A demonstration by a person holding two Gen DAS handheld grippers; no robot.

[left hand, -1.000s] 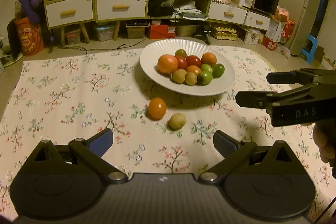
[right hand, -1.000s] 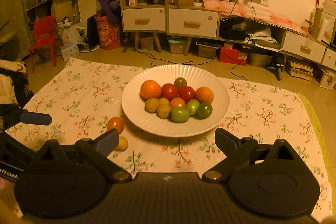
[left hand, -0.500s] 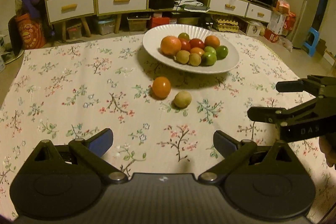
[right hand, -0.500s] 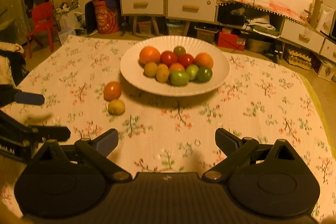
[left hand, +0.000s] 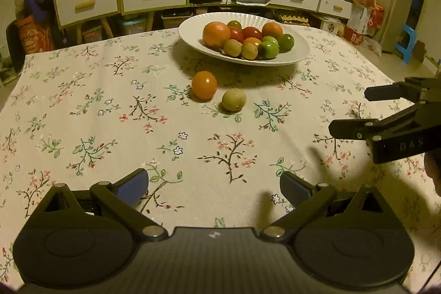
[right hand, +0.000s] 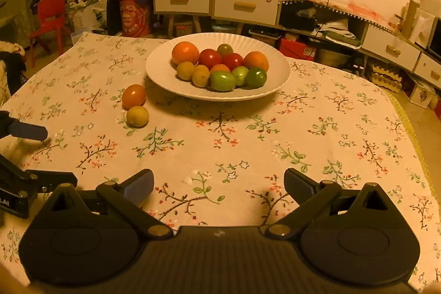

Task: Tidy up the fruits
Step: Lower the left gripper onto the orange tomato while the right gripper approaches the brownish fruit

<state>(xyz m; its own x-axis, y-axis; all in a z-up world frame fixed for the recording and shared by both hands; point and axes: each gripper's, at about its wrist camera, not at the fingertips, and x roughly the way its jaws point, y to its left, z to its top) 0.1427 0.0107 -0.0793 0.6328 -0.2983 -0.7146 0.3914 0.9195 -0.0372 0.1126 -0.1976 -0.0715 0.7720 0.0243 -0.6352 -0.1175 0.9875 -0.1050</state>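
Right gripper (left hand: 355,109) (jaws apart, empty) reads "DAS" on its side.

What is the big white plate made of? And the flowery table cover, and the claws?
The white plate looks like glazed ceramic, or maybe plastic: smooth, with fine ridges around its rim. The table cover looks like matte woven cloth with printed flowers and twigs. The left claw and right claw seem to be hard black plastic with dull blue pads and small metal pins at the joints.
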